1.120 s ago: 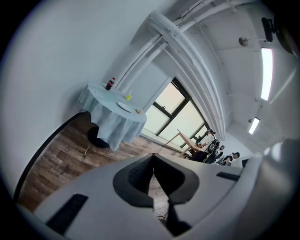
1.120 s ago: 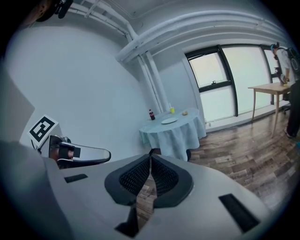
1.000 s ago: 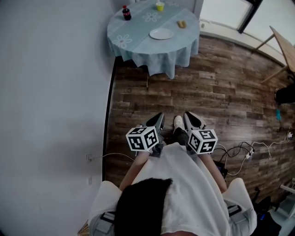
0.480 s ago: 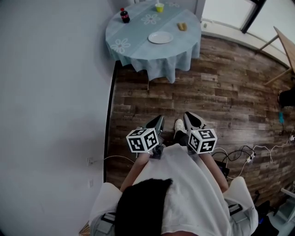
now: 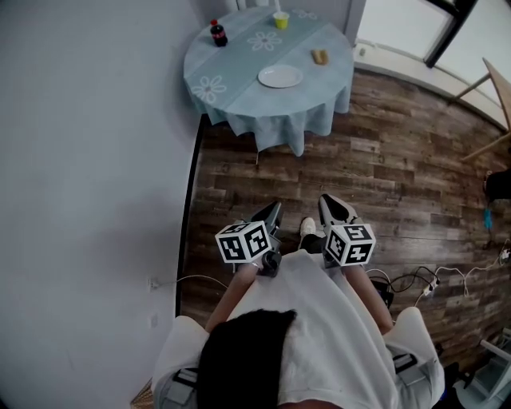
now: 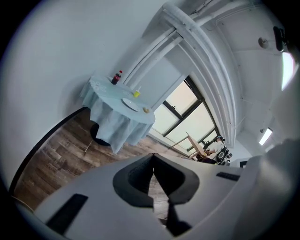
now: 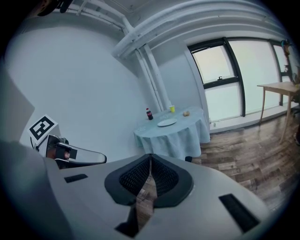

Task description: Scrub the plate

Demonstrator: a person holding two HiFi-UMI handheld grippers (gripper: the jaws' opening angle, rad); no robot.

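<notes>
Seen from above, a person in a white top stands on a dark wooden floor (image 5: 399, 184) beside a plain white wall (image 5: 88, 160), holding one tool in each hand at waist level in the lower middle of the frame. The left tool (image 5: 274, 209) has its jaws pressed together with nothing between them, and the right tool (image 5: 326, 200) is likewise closed and empty. Both point toward the top of the frame. There, well apart from both tools, stands a round worktop (image 5: 239, 104) draped in a pale blue cloth with white flower prints. The white plate (image 5: 280, 77) lies near the middle of that worktop, untouched. A dark bottle with a red cap (image 5: 218, 33) stands at its upper left edge, a yellow cup (image 5: 280, 19) at its far edge, and a small tan object (image 5: 320, 57) to the right of the plate. Cables (image 5: 415, 279) trail across the floor at lower right.
</notes>
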